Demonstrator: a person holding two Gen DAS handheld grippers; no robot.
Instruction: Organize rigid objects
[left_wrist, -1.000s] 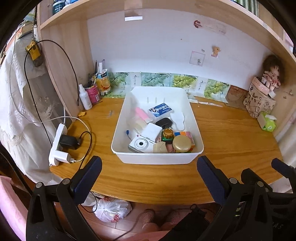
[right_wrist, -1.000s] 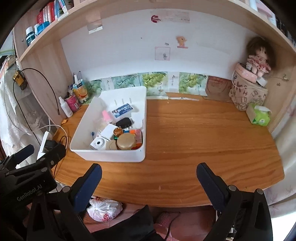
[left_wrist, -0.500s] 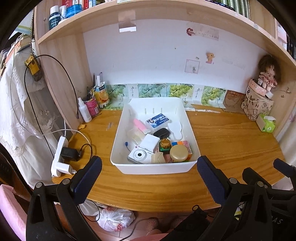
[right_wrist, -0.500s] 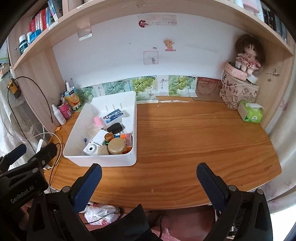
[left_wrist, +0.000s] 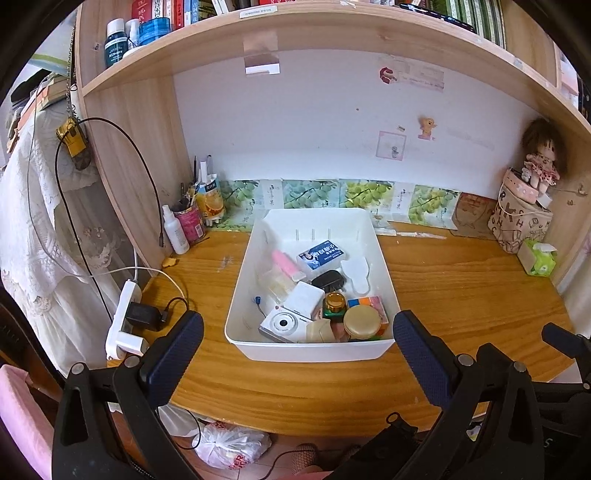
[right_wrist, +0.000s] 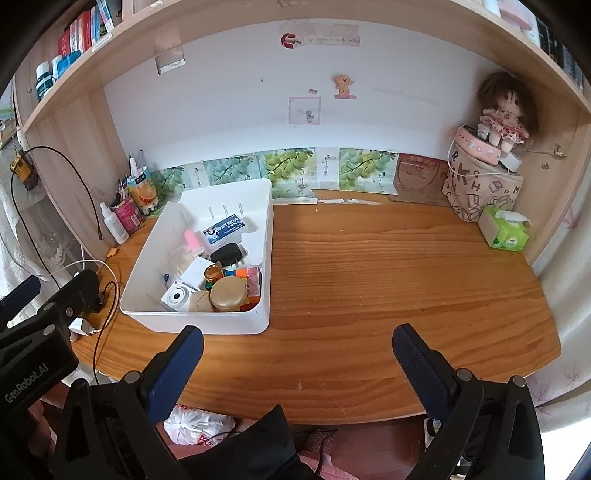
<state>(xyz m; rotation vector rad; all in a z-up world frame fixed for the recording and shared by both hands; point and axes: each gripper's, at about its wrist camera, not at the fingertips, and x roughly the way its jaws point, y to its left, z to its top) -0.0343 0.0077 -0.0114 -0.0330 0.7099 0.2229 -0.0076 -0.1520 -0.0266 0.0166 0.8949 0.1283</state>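
Note:
A white plastic bin (left_wrist: 314, 350) (right_wrist: 207, 325) sits on the wooden desk (left_wrist: 461, 288) (right_wrist: 388, 266), left of centre. Inside lie several small items: a white camera (left_wrist: 282, 325) (right_wrist: 176, 297), a gold-lidded jar (left_wrist: 362, 322) (right_wrist: 228, 293), a black charger (left_wrist: 327, 278) (right_wrist: 228, 254), a blue-white box (left_wrist: 322, 254) (right_wrist: 224, 229), a pink tube (left_wrist: 287, 264) and a colourful cube (left_wrist: 369, 302). My left gripper (left_wrist: 297, 354) is held open in front of the bin, off the desk's near edge. My right gripper (right_wrist: 297, 354) is open too, over the bare desk right of the bin.
A doll (right_wrist: 502, 110) sits on a printed box at the back right, with a green tissue pack (right_wrist: 508, 232) beside it. Pen cups and a spray bottle (left_wrist: 175, 230) stand at the back left. A power strip (left_wrist: 123, 321) with cables hangs off the left edge.
Both grippers have pulled back and up from the desk, so the bin looks smaller and the upper shelf comes into view. Both stay open and empty.

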